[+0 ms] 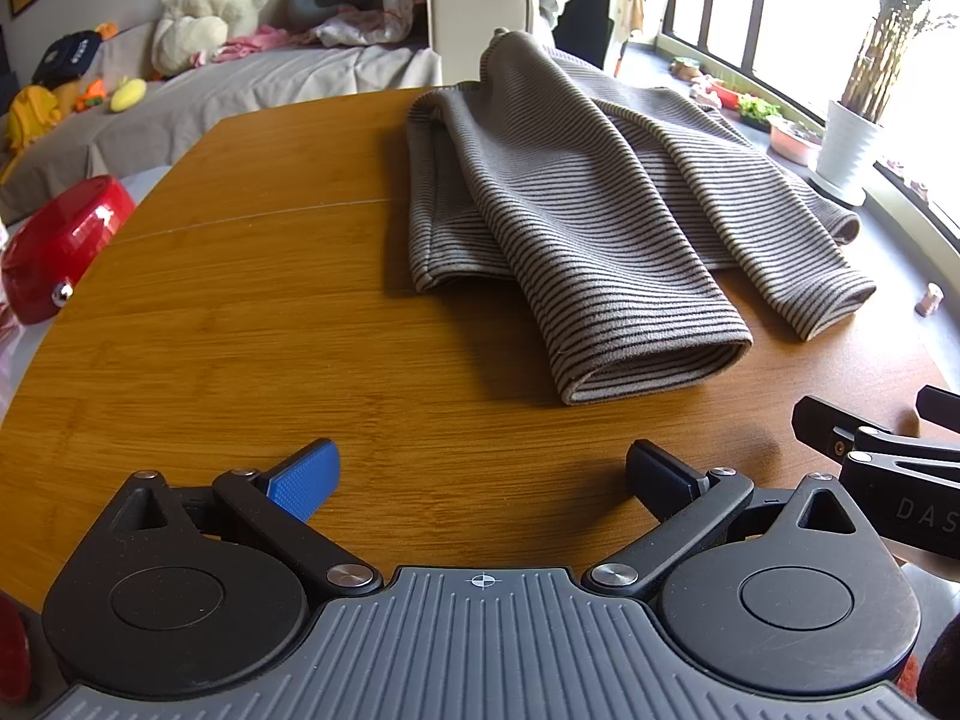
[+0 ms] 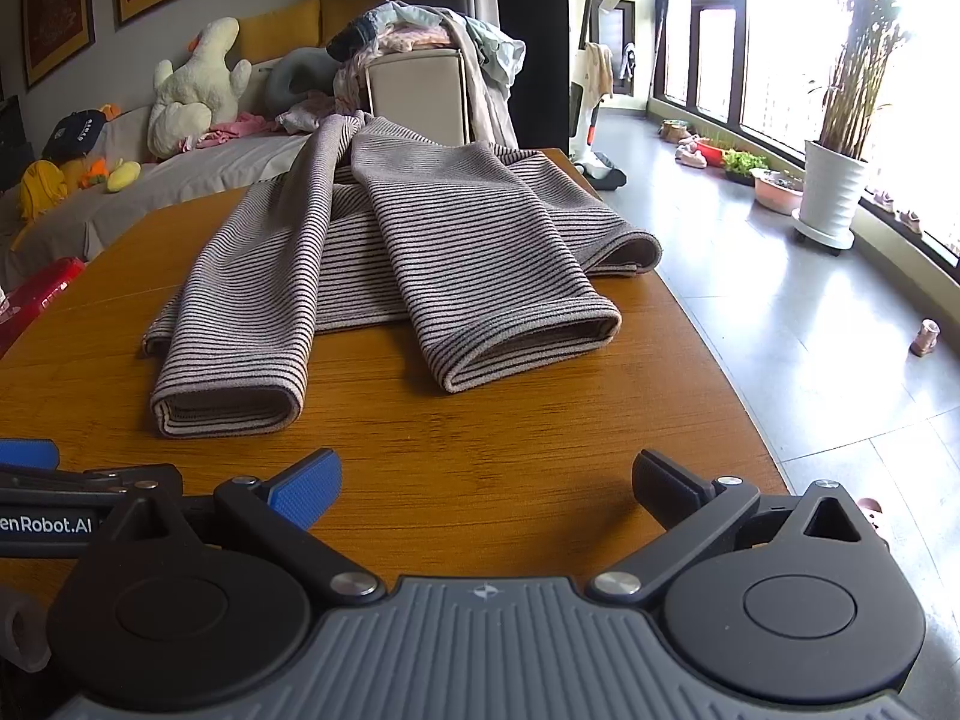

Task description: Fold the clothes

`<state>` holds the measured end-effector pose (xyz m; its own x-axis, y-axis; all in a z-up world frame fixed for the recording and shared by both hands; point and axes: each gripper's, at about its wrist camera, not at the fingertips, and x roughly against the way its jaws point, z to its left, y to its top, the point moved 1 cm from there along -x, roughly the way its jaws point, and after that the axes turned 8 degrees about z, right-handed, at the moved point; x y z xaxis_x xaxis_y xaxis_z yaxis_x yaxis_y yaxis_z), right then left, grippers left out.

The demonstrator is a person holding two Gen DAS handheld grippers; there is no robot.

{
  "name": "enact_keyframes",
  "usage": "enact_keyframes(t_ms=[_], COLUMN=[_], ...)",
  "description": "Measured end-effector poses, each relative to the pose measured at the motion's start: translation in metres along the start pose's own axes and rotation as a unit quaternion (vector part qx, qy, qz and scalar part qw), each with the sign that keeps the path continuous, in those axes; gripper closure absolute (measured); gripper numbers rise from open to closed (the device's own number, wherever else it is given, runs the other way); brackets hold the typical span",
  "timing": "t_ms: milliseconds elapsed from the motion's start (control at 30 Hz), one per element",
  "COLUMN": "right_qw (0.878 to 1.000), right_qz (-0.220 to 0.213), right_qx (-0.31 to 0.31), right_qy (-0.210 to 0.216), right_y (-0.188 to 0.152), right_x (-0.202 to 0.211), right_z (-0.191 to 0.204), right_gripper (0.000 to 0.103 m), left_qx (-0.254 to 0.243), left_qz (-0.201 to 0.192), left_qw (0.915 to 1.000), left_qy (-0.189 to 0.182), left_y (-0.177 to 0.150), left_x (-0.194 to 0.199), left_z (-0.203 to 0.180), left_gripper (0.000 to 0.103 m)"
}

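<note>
- Striped garment (image 2: 384, 252) lies spread on the wooden counter (image 1: 252, 324), its two sleeves drawn over the body so that both cuffs point toward the near edge; the judgement is that the sleeve fold is done and the lengthwise fold remains.
- Left sleeve cuff (image 2: 225, 411) rests nearest the tongs; the right sleeve cuff (image 2: 528, 348) lies a little farther back on the garment's window side. Both cuffs gape slightly, which suggests thick, soft knit that should hold a crease loosely.
- Left tongs (image 1: 480, 474) hover above bare counter short of the garment, released, with the blue pad and the black pad wide apart and nothing between them.
- Right tongs (image 2: 486, 480) hover just beside the left tongs, likewise released and empty, facing the gap between the two cuffs.
- Both tongs sit side by side near the counter's front edge, probably so that each can reach a cuff or hem corner for the next fold.
- Red container (image 1: 60, 240) stands off the counter's side away from the garment, clear of the work.
- Risk, as judged: the far collar end overhangs the counter's back edge and may slide when pulled.
</note>
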<state>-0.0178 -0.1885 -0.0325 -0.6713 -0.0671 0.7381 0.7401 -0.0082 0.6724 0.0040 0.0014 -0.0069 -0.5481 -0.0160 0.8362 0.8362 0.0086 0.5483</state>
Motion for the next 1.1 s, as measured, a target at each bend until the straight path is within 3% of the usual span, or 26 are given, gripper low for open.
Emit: enact_keyframes(t_ms=[933,1000,1100], right_qw=[1.0,1.0,0.998], right_qz=[0.001,0.001,-0.02], right_qx=[0.012,0.022,0.043], right_qy=[0.006,0.014,0.04], right_y=[0.002,0.005,0.025], right_x=[0.003,0.004,0.01], right_z=[-0.001,-0.001,-0.005], right_gripper=[0.0,0.0,0.0], left_qx=[0.002,0.01,0.019], left_qz=[-0.001,-0.007,-0.066], left_qw=[1.0,0.9998,0.9941], left_qy=[0.001,-0.015,-0.084], left_y=[0.001,0.004,0.021], left_x=[-0.001,0.002,0.017], left_z=[0.0,0.004,0.018], left_gripper=[0.0,0.0,0.0])
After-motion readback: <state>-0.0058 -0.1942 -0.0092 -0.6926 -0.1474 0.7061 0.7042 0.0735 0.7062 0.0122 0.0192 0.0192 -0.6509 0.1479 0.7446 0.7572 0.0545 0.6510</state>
